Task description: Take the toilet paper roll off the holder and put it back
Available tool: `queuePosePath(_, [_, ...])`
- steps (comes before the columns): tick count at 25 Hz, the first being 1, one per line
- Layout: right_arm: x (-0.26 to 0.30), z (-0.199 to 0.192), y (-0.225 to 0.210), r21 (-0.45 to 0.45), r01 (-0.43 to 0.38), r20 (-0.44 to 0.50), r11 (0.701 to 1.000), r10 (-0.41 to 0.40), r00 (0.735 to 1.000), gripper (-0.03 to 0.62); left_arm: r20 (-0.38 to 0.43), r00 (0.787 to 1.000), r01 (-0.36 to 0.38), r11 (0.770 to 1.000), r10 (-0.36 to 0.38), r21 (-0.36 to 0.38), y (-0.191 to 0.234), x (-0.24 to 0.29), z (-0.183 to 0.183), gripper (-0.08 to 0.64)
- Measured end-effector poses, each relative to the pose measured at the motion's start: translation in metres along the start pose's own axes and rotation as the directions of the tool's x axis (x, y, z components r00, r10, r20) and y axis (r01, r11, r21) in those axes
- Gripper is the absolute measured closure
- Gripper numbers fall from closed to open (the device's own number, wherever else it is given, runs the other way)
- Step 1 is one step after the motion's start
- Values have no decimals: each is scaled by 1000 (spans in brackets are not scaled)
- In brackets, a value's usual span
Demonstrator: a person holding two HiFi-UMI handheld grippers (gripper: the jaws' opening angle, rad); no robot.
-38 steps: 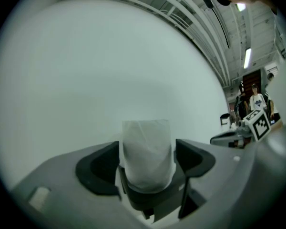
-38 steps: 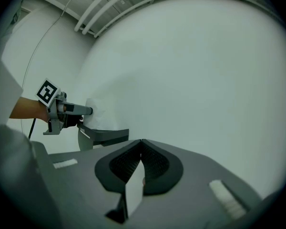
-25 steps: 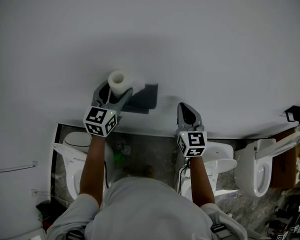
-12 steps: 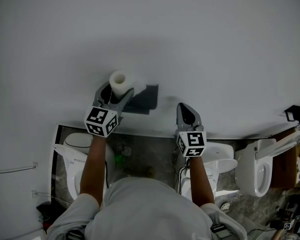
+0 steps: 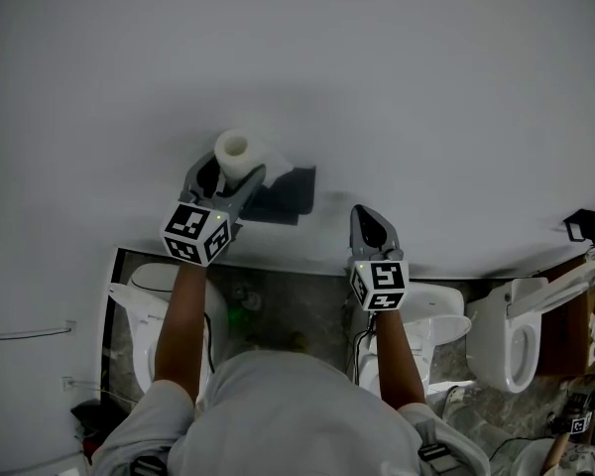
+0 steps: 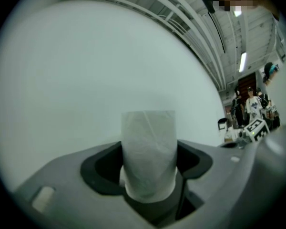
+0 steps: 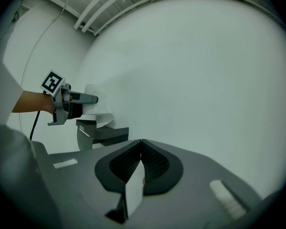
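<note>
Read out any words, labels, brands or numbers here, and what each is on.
No readable text anywhere.
Marker cubes: black-and-white square patterns only, no letters.
Toilet paper roll: plain, no print.
Distant clutter in the left gripper view: too small to read.

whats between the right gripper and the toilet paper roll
The dark holder on the wall. The head view shows it between the right gripper and the toilet paper roll.

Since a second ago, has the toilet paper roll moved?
Yes. The toilet paper roll has shifted slightly up the wall, away from the dark holder, which stayed put.
</note>
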State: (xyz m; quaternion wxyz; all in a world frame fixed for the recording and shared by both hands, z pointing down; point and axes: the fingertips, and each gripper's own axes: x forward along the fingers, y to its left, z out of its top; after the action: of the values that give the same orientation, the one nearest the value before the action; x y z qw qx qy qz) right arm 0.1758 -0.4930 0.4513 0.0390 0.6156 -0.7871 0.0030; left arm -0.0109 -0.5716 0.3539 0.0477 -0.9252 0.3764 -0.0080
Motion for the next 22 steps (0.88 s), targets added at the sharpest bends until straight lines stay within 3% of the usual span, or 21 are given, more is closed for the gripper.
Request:
queuePosePath(10, [1,7,8,-6,-9,15,1000,9,1000,594,61,998,-7,1000,7,7,16,-8,52,244])
queuePosePath(22, [-9,10,12,-5,1,25,1000,-1,1000,594,126,992,-25,998,17,66,22,-20,111,245])
